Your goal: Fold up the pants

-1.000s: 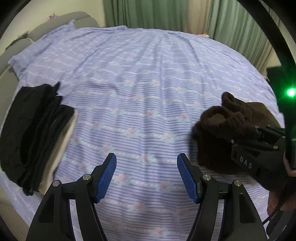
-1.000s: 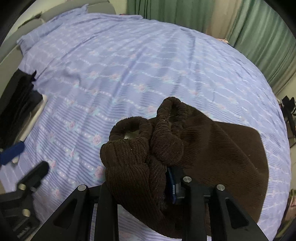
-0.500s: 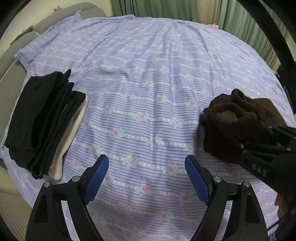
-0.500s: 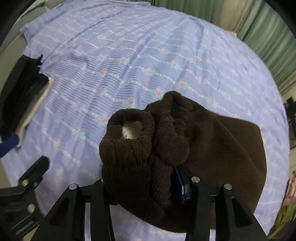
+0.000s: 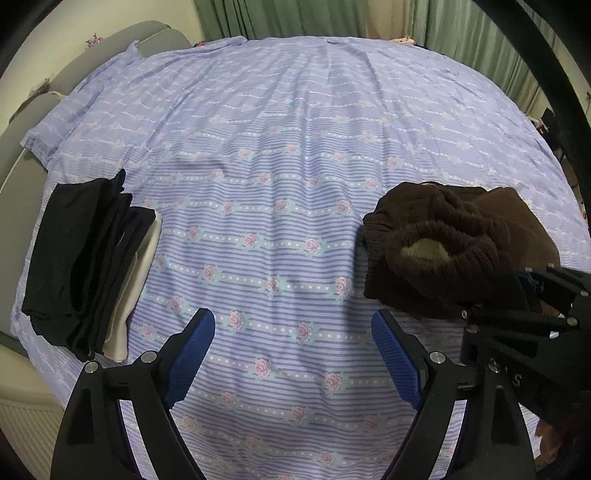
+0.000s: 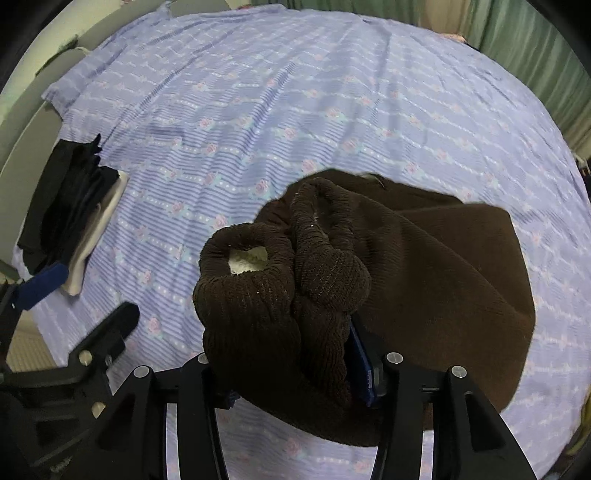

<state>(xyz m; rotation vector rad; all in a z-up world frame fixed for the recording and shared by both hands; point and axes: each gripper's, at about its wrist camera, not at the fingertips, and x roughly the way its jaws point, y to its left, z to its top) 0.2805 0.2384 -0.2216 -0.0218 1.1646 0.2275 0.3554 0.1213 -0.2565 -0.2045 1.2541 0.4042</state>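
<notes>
Brown corduroy pants (image 6: 424,266), bunched and folded into a thick bundle, lying on the right part of the bed, with the ribbed elastic waistband (image 6: 258,280) rolled up toward the camera and a pale lining showing inside its opening. Clamped at the near edge by the right gripper (image 6: 295,369), blue pads pressed into the ribbed cloth from both sides, one pad mostly buried in the fabric. Seen from the left wrist view as a dark heap (image 5: 454,247) to the right, partly lifted off the sheet at the gripped end. Left gripper (image 5: 291,354) spread wide and holding nothing, hovering over bare sheet just left of the pants. Underneath, a lavender bedsheet (image 5: 295,147) with stripes and pink roses, lightly creased. Far to the left, near the bed's edge, a stack of folded black garments (image 5: 81,258) resting on something cream-coloured. Green curtains (image 5: 295,18) behind the bed.
</notes>
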